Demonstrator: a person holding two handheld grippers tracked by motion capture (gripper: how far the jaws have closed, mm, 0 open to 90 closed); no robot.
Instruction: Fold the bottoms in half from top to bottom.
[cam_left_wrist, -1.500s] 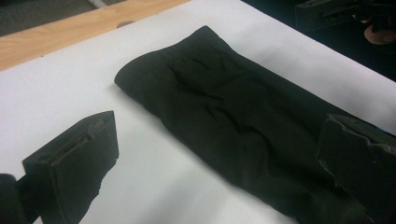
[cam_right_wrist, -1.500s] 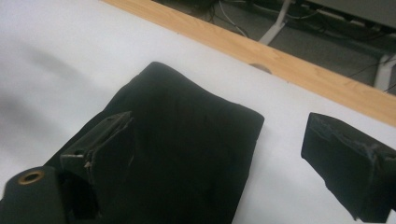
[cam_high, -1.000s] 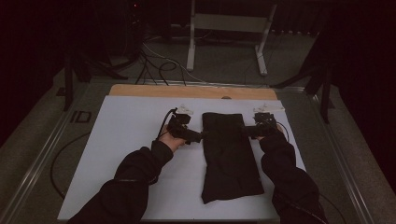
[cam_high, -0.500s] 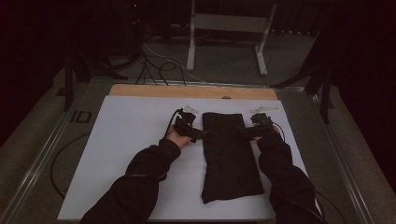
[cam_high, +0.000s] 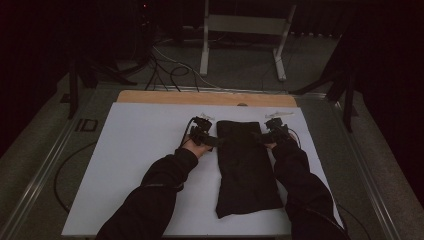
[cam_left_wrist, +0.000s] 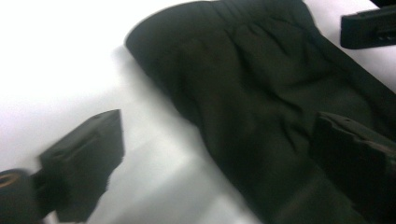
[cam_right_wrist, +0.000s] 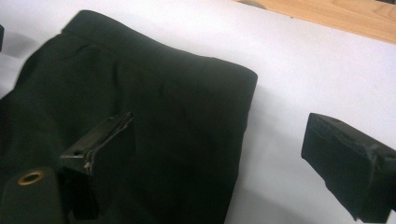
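High view: black folded garment (cam_high: 247, 167) flat on the white worktop (cam_high: 135, 165), right of frame centre, running lengthwise from its waistband end near mid-frame down to the lower edge. Left tongs (cam_high: 212, 141) at the garment's upper left edge, right tongs (cam_high: 260, 137) at its upper right edge, both near the waistband corners. Dark-sleeved forearms in from the bottom of the frame, one on each side of the cloth. Strip of bare wood (cam_high: 205, 98) beyond the white sheet at the far end of the worktop.

Left gripper view: left tongs (cam_left_wrist: 215, 163) spread, jaws just been closing a little, one jaw over bare white at lower left, the other over the garment (cam_left_wrist: 261, 93) at lower right; cloth edge between them, not pinched.

Right gripper view: right tongs (cam_right_wrist: 224, 158) spread wide, left-hand jaw over the garment (cam_right_wrist: 140, 102), right-hand jaw over white surface; corner of the waistband between, ungripped.
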